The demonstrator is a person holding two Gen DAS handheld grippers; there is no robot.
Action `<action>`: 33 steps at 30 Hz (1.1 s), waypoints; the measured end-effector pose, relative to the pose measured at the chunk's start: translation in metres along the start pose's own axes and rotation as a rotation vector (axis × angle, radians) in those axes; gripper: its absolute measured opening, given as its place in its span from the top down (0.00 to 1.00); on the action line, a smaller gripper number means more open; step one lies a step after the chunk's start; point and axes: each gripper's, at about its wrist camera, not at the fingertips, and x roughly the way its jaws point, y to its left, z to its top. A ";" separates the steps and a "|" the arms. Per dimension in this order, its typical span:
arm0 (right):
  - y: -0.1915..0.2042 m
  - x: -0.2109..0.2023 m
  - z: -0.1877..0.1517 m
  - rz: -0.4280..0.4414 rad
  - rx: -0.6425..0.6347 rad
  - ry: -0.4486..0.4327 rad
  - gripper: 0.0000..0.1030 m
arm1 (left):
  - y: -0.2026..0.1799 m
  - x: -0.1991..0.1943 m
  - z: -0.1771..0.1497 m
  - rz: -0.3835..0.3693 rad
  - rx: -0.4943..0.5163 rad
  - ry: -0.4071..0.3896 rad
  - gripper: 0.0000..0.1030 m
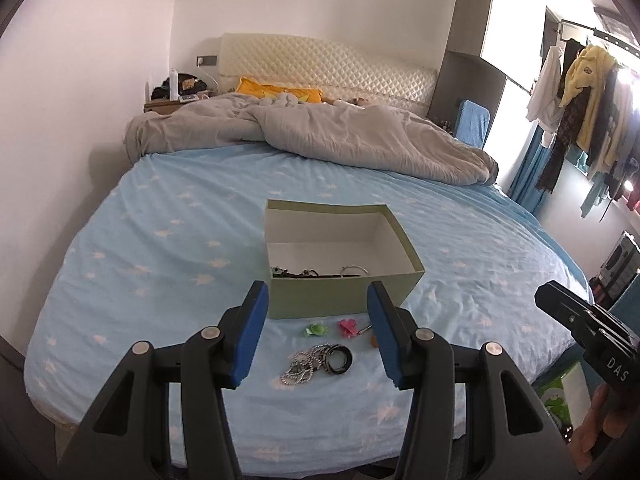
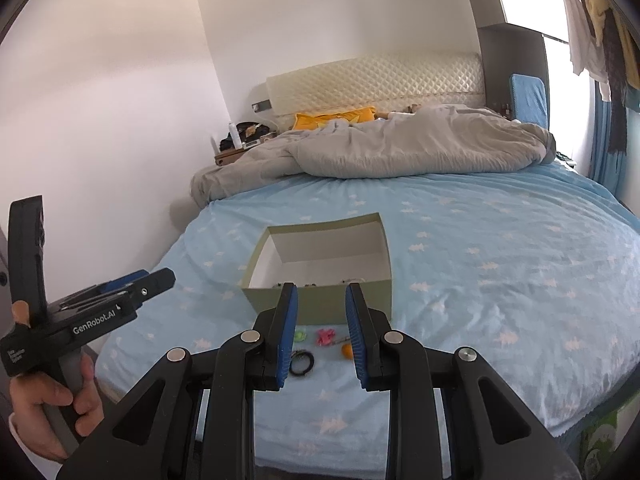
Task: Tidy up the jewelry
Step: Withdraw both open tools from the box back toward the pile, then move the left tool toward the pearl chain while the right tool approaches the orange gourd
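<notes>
Bed [image 1: 168, 216], blue star-print sheet: bore grey duvet [image 1: 320, 136], yellow pillow [image 1: 276, 92], open green box [image 1: 344, 280], green clip [image 1: 315, 329], pink clip [image 1: 347, 327], beaded chain [image 1: 300, 368], black bangles [image 1: 339, 359]

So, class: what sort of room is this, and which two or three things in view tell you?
Almost certainly a bedroom in a home. A bed with a star-print blue sheet fills the view, with a padded headboard and a rumpled grey duvet. Clothes hang by the window.
</notes>
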 end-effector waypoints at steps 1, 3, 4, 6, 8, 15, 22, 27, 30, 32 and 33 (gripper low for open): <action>0.000 -0.001 -0.003 -0.001 -0.001 0.002 0.78 | 0.001 -0.003 -0.004 0.003 -0.002 -0.002 0.50; 0.002 -0.003 -0.011 0.010 0.001 0.004 0.78 | 0.004 -0.006 -0.012 0.004 -0.010 -0.002 0.50; 0.003 -0.005 -0.014 0.012 0.001 0.005 0.78 | 0.005 -0.008 -0.016 0.005 -0.015 -0.004 0.50; 0.003 -0.006 -0.021 0.016 0.004 0.004 0.78 | 0.007 -0.010 -0.023 0.003 -0.020 -0.003 0.50; 0.003 -0.008 -0.028 0.031 0.007 -0.003 0.78 | 0.007 -0.010 -0.031 0.024 -0.006 0.004 0.50; 0.000 -0.008 -0.051 0.030 0.002 0.008 0.78 | 0.008 -0.002 -0.058 0.017 -0.023 0.037 0.50; -0.011 0.016 -0.077 0.022 0.012 0.079 0.78 | 0.009 0.022 -0.084 -0.009 -0.049 0.102 0.50; -0.020 0.035 -0.090 0.015 0.022 0.120 0.78 | 0.012 0.041 -0.098 -0.022 -0.057 0.134 0.50; -0.025 0.049 -0.098 0.006 0.027 0.143 0.78 | 0.014 0.056 -0.106 -0.033 -0.061 0.155 0.50; -0.027 0.055 -0.101 0.008 0.029 0.153 0.78 | 0.015 0.068 -0.113 -0.042 -0.067 0.180 0.50; -0.028 0.059 -0.103 0.012 0.029 0.156 0.78 | 0.017 0.073 -0.117 -0.044 -0.070 0.186 0.50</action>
